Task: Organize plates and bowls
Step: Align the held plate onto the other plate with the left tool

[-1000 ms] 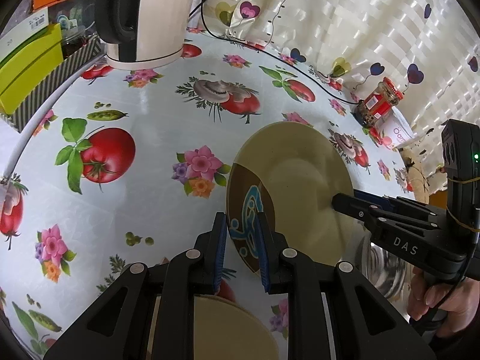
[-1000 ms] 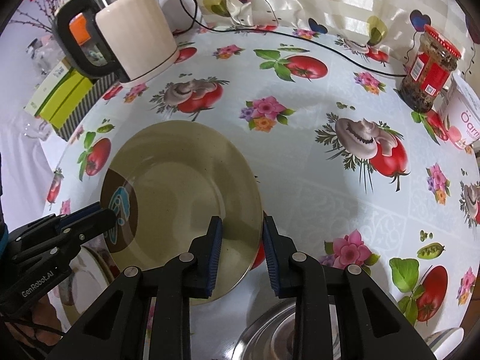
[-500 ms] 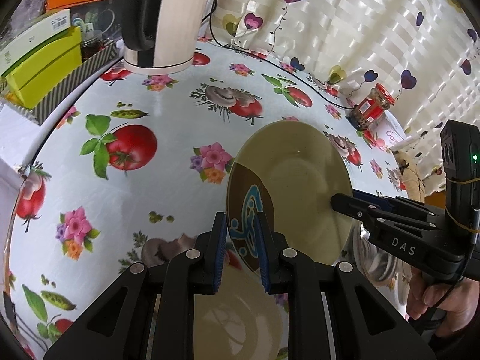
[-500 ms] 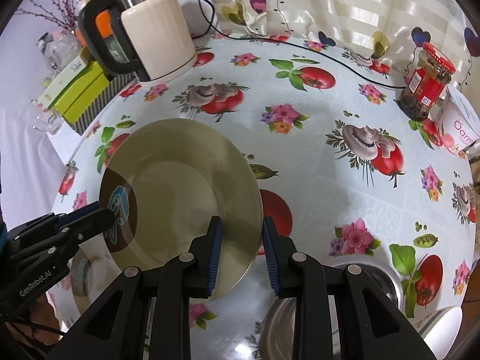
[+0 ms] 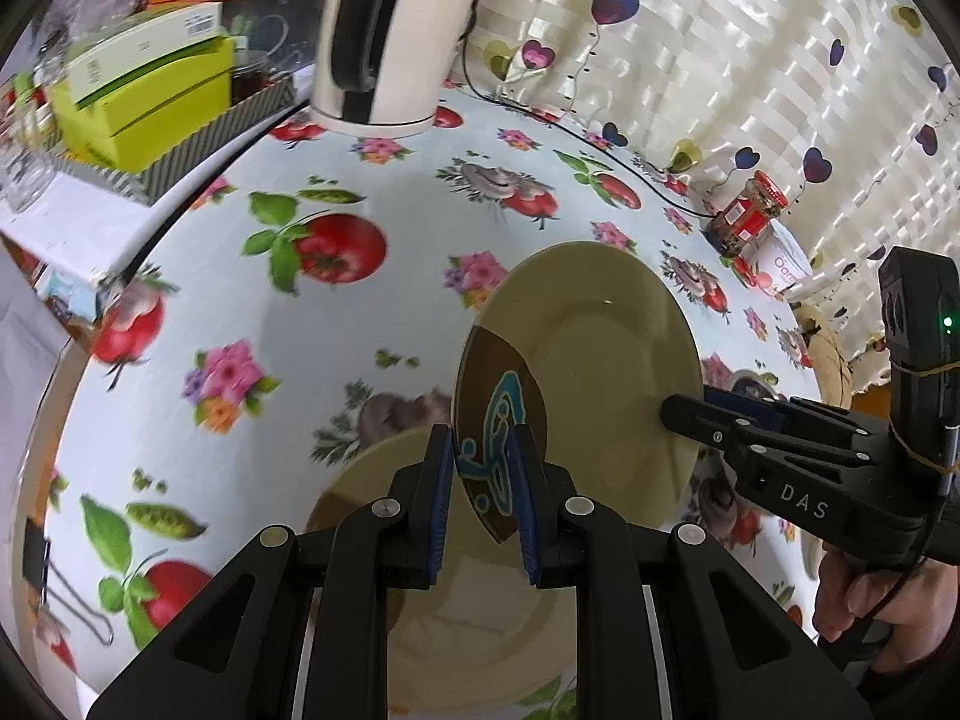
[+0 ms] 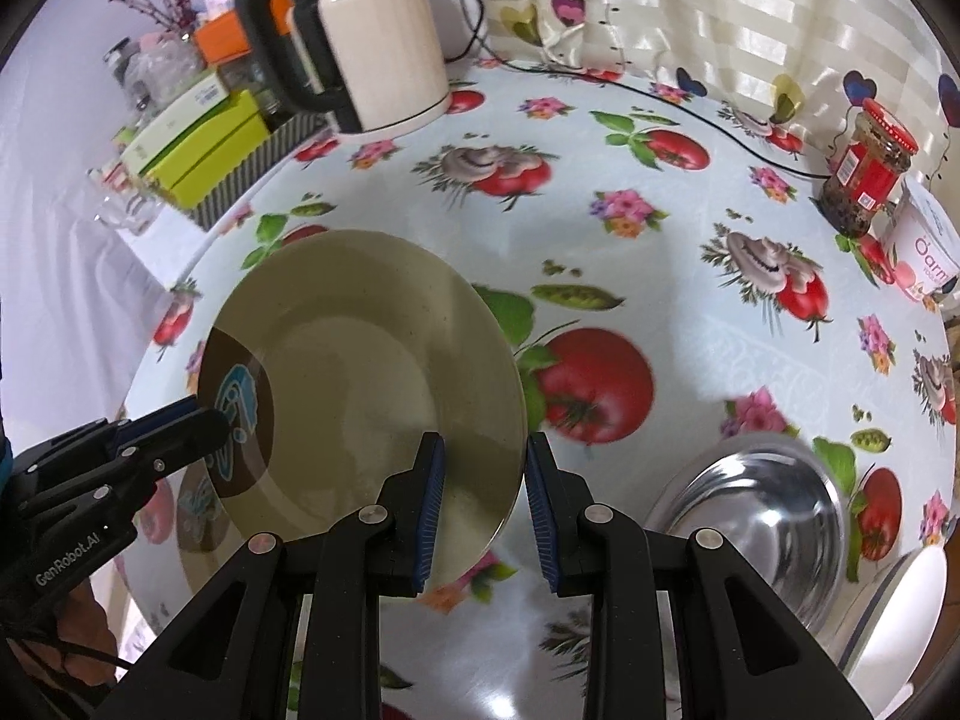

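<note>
Plate (image 5: 600, 372) above table (image 5: 372, 324), opposite rims pinched by left tool (image 5: 480, 480) and right tool (image 6: 483, 480).

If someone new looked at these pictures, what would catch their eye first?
Probably the beige plate held in the air between the left gripper and the right gripper, one on each rim. Below it lies a second plate, and a steel bowl sits at the right.

I see a glossy glazed ceramic plate (image 6: 372, 372), a mirror-bright polished metal bowl (image 6: 762, 516) by the table's near edge, a smooth, sheeny printed oilcloth (image 5: 300, 372), matt black plastic gripper fingers (image 6: 384, 546) with ribbed blue pads (image 6: 429, 516), and satiny curtain cloth (image 5: 720, 60).
</note>
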Action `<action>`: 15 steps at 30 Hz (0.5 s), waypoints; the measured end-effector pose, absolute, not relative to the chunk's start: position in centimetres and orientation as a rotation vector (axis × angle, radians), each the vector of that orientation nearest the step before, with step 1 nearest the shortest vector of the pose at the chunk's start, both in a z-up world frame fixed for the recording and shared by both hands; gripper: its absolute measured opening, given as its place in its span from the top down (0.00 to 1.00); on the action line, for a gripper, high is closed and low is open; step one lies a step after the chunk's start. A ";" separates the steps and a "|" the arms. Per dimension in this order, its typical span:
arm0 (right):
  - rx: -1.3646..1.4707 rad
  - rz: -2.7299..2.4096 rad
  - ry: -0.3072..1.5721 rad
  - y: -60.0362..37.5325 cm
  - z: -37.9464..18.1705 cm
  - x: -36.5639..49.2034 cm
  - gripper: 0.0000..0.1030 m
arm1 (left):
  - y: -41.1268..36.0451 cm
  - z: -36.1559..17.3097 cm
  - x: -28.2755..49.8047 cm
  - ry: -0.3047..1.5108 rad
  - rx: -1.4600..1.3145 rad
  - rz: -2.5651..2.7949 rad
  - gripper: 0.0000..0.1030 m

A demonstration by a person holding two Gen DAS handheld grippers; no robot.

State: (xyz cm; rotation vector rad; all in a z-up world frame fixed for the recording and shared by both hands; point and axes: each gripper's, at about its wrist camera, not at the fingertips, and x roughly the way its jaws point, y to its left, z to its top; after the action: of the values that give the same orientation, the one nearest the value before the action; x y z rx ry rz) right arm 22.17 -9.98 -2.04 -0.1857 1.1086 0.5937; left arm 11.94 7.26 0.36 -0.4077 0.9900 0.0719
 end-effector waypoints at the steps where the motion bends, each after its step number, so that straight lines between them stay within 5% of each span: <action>1: -0.190 0.598 1.111 -9.8 -2.1 21.8 0.74 | 7.4 0.3 11.5 0.990 -0.408 0.076 0.81; 15: -0.230 0.657 1.138 -7.5 -3.5 17.1 0.74 | 8.7 -0.4 6.8 0.996 -0.428 0.127 0.81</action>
State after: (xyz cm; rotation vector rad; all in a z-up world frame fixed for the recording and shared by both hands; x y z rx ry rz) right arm 17.08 -7.55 -3.54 -0.2295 1.1383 0.6569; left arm 6.84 8.69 -0.36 -0.4283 0.9959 0.1265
